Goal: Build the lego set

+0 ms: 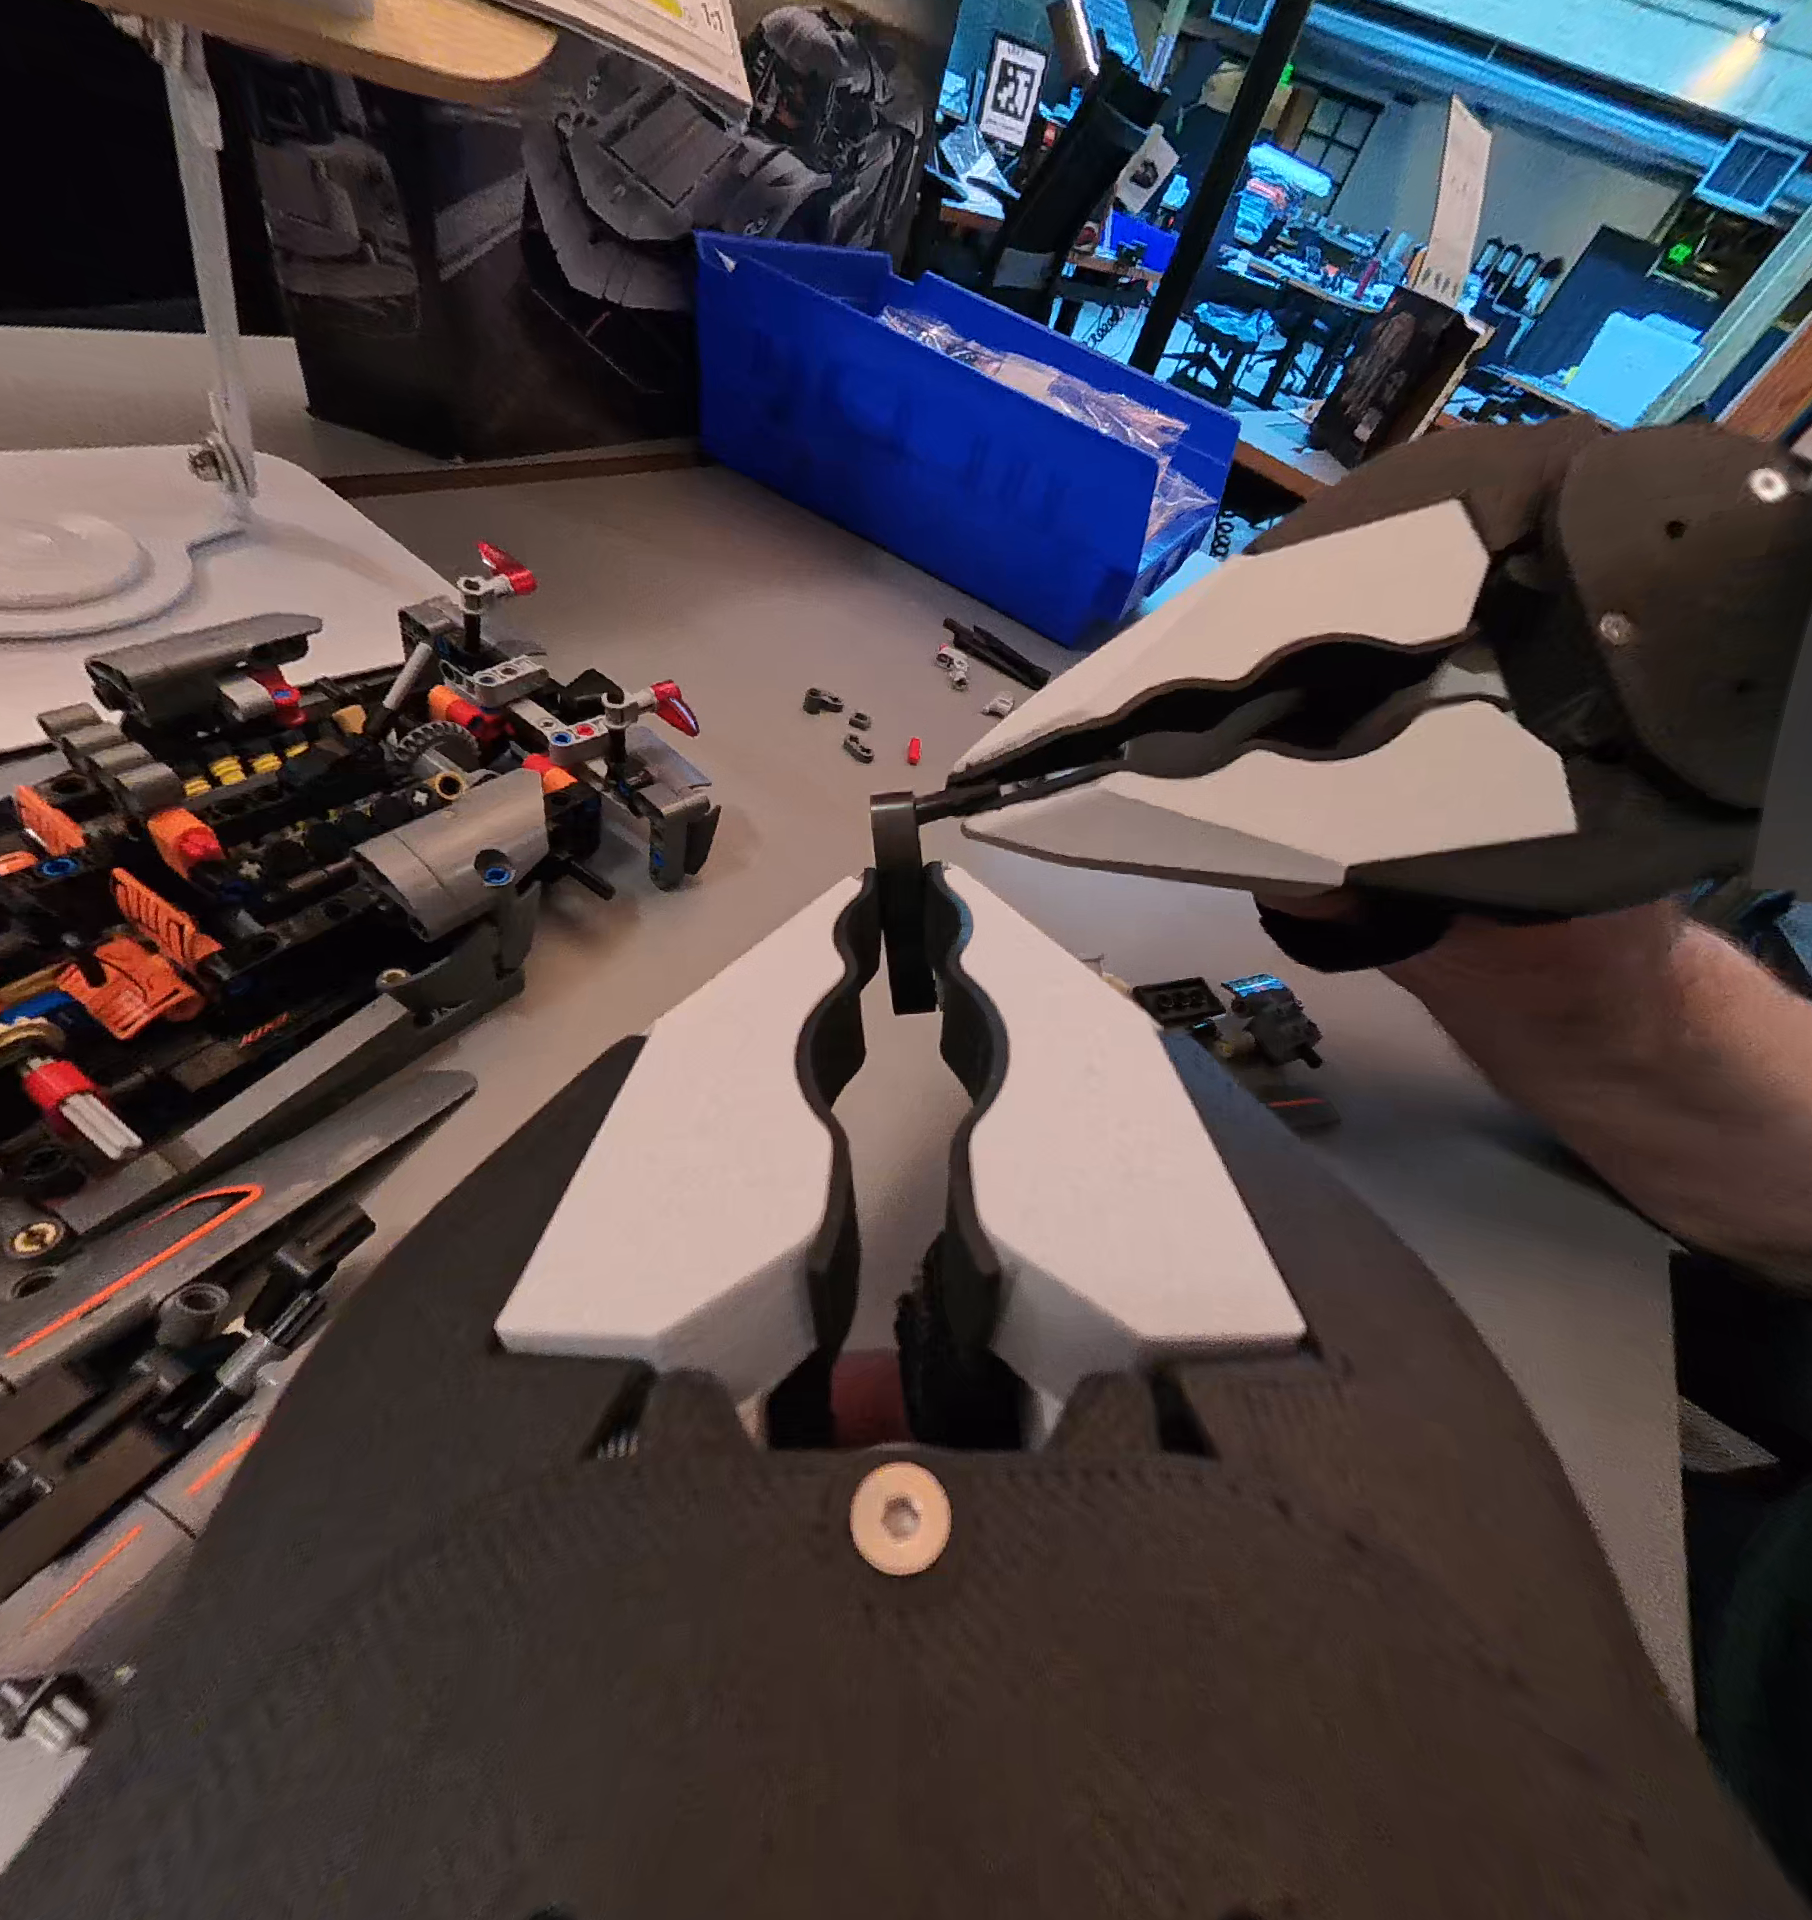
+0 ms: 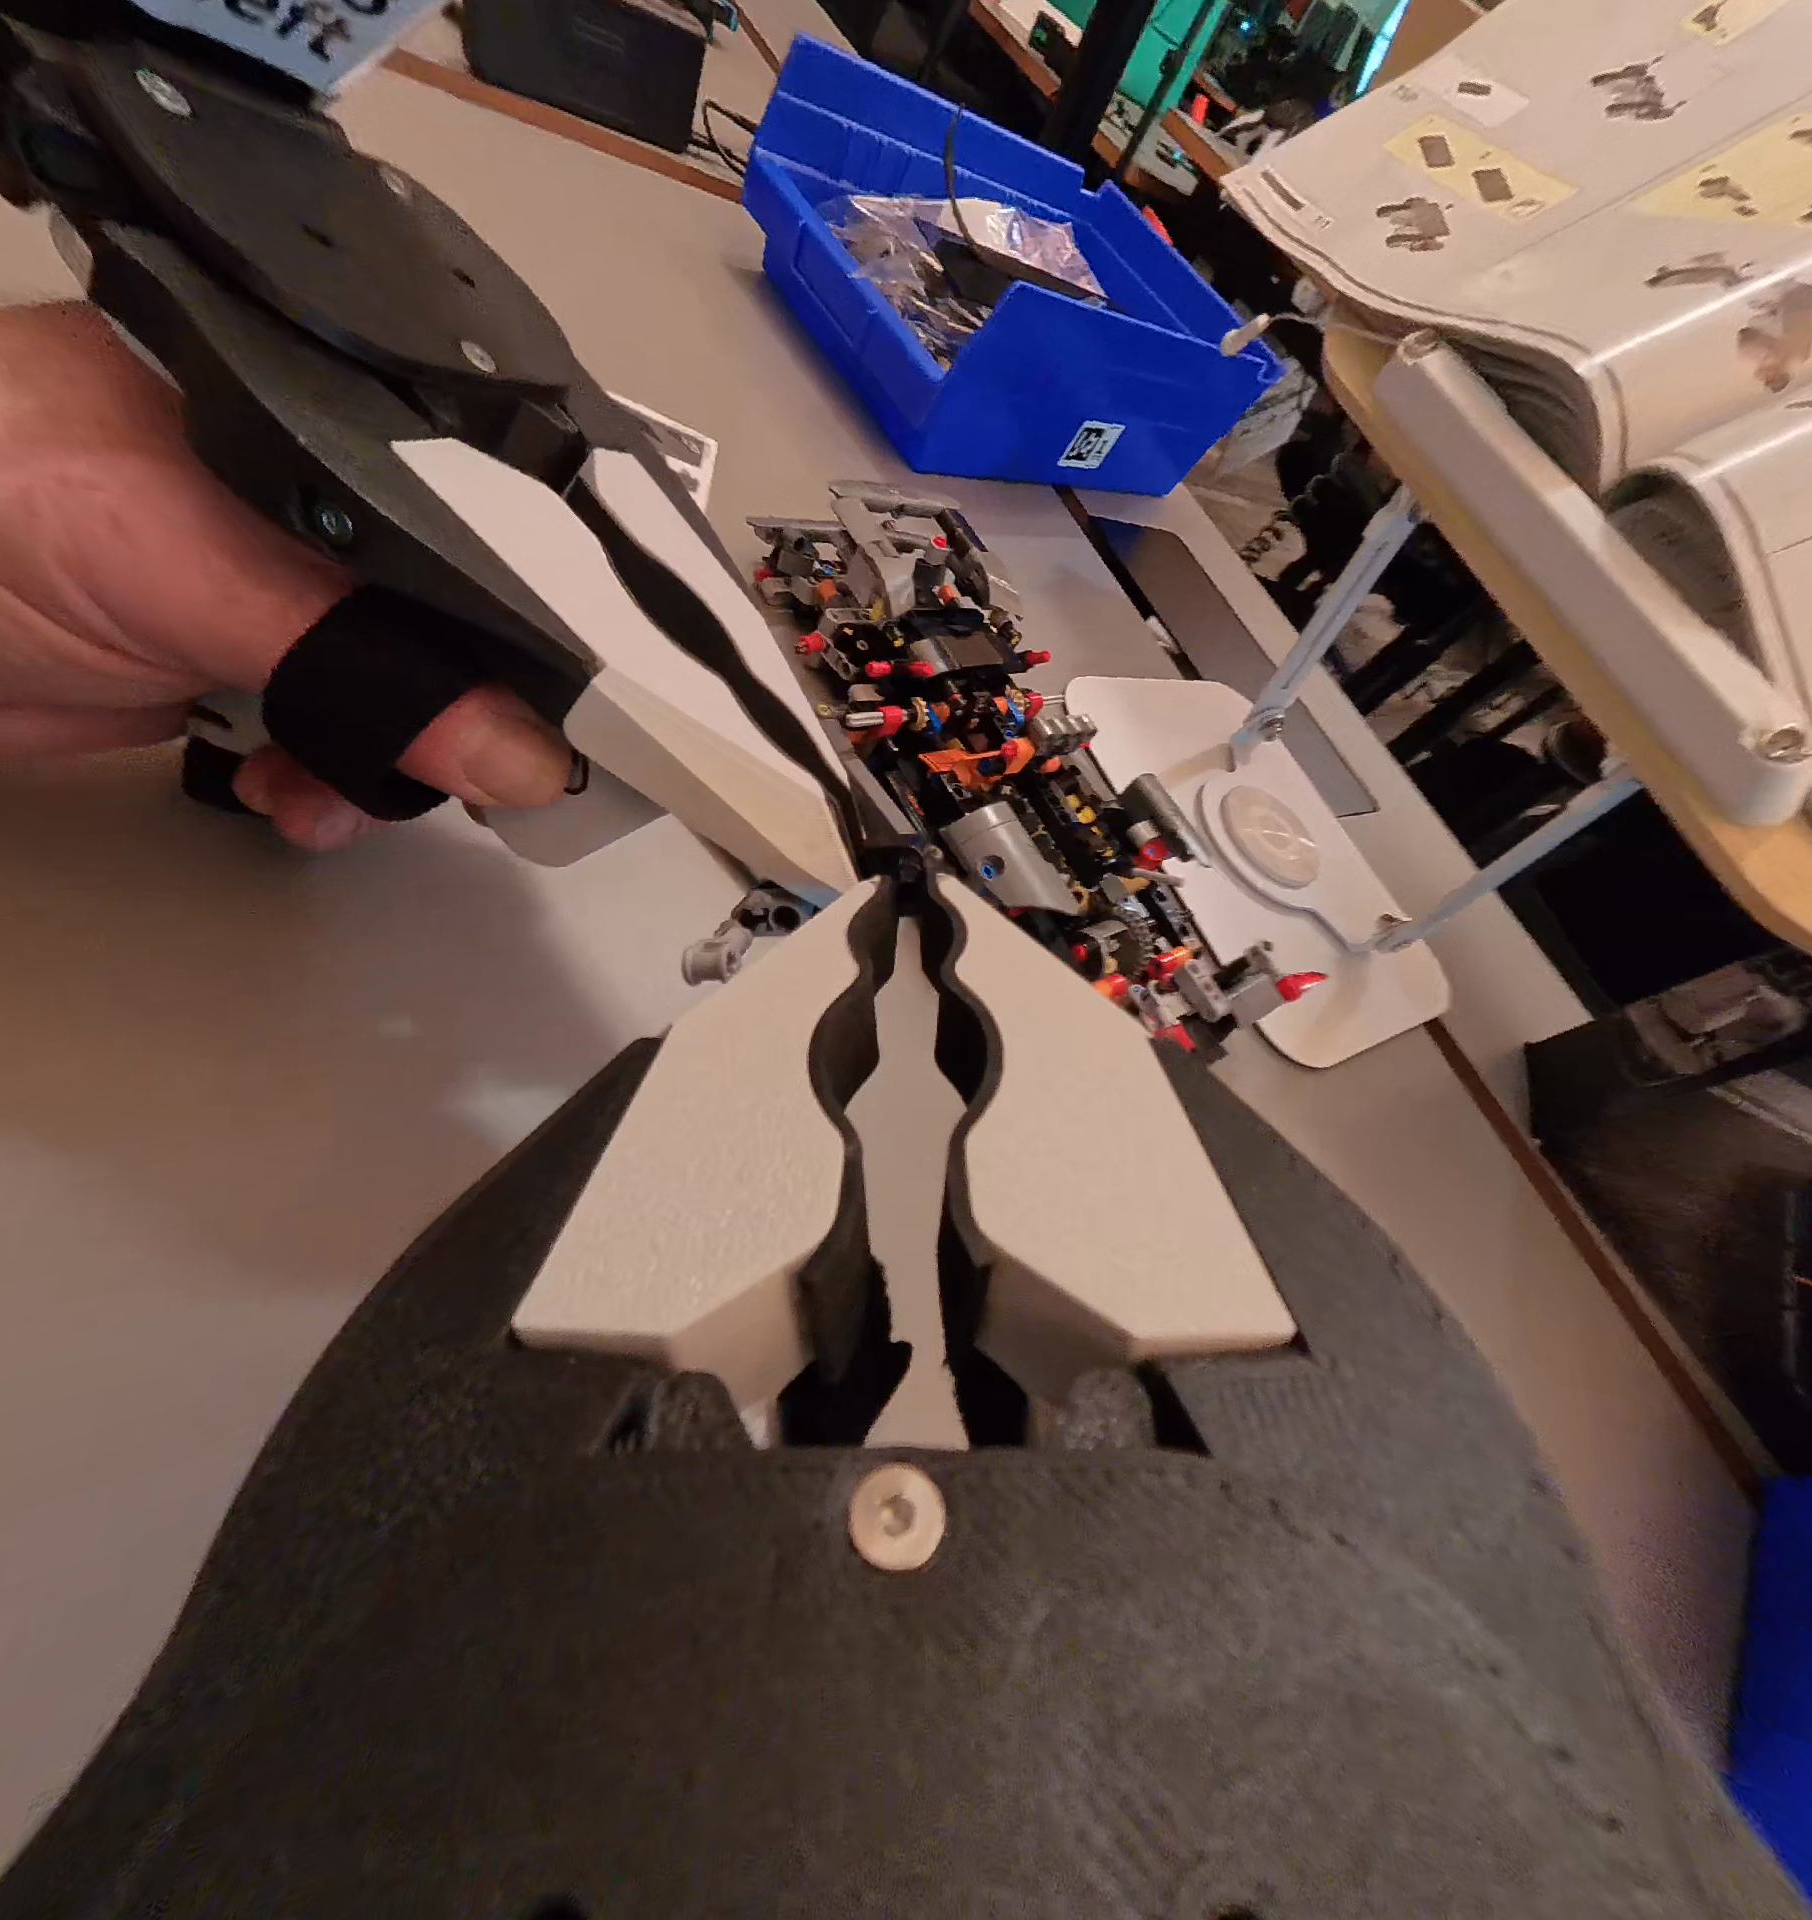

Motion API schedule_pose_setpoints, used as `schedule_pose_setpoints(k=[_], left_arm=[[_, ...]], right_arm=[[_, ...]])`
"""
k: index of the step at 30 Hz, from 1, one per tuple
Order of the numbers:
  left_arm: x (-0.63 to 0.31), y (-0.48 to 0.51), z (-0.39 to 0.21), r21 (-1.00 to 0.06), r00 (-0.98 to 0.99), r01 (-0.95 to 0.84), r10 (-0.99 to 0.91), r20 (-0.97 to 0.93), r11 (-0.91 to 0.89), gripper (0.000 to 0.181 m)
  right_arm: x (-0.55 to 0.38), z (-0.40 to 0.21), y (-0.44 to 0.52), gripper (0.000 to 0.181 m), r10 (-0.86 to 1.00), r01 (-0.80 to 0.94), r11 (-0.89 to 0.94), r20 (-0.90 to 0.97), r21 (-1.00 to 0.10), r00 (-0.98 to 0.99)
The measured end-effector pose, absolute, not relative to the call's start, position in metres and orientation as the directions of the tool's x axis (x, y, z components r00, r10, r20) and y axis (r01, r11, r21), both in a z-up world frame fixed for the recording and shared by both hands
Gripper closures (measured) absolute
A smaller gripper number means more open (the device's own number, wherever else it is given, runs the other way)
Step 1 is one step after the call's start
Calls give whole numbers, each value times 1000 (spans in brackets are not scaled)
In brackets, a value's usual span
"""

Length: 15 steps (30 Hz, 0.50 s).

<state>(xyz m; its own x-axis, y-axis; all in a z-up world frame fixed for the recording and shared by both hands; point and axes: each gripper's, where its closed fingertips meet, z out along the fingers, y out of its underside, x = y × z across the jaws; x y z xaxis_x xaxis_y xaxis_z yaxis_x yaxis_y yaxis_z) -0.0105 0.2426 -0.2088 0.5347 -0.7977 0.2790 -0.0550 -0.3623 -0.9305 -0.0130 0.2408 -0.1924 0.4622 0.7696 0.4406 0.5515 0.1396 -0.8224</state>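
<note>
In the left wrist view my left gripper (image 1: pixel 903 885) is shut on a flat black Lego beam (image 1: pixel 896 831) held upright above the table. My right gripper (image 1: pixel 962 800) comes in from the right, shut on a thin black axle (image 1: pixel 969 793). The axle's tip touches the beam's top end. In the right wrist view my right gripper (image 2: pixel 908 896) is shut and the axle's dark end (image 2: pixel 912 864) barely shows. My left gripper (image 2: pixel 848 868) meets it from the upper left. The partly built Lego car (image 1: pixel 289 831) lies on the table to the left and also shows in the right wrist view (image 2: pixel 995 748).
A blue bin (image 1: pixel 943 436) with plastic bags stands at the back, also in the right wrist view (image 2: pixel 985 281). Loose small parts (image 1: pixel 860 727) lie behind the grippers. A black body panel (image 1: pixel 154 1299) lies at the near left. An instruction book (image 2: pixel 1608 208) rests on a white stand (image 2: pixel 1266 852). My two grippers' fingertips are within a few centimetres of each other. Left tips and right tips are each some 40 cm from the instruction book (image 2: pixel 1608 208).
</note>
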Motion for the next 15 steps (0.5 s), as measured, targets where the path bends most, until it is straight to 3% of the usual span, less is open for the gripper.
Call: schedule_pose_setpoints(k=[9,15], left_arm=[[-8,246,-208,-917,566,14,-752,336,-400,175],[-6,247,-204,-903,555,80,-734,392,-422,175]], right_arm=[[-12,-191,244,179,669,647,194,582,-737,462],[-11,-187,246,180,656,636,192,579,-748,484]])
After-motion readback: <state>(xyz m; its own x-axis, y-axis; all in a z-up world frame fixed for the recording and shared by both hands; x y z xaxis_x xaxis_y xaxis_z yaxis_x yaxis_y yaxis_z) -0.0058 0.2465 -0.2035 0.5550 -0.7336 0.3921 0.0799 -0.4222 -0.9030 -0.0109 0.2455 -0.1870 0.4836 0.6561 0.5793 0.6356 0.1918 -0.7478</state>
